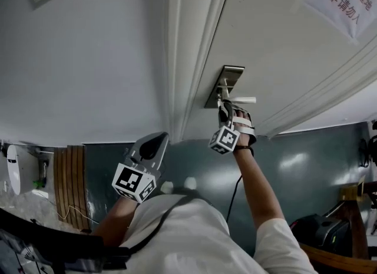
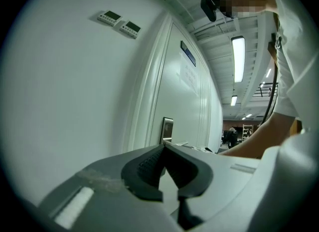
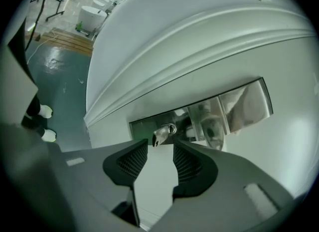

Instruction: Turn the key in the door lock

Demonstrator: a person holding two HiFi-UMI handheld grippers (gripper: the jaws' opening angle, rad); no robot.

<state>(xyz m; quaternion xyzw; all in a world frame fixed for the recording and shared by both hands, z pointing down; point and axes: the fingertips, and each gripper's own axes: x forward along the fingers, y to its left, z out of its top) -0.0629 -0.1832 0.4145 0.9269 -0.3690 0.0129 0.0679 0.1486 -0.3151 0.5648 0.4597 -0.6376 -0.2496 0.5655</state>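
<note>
While the key sticks out of the metal lock plate on the white door, the right gripper has its fingers spread, with the key at the mouth of the gap and unpressed. Lower down by the wall, the left gripper has its fingers closed on nothing.

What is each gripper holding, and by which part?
Nothing. The right gripper is open with the key at its tips; the left gripper is empty.
</note>
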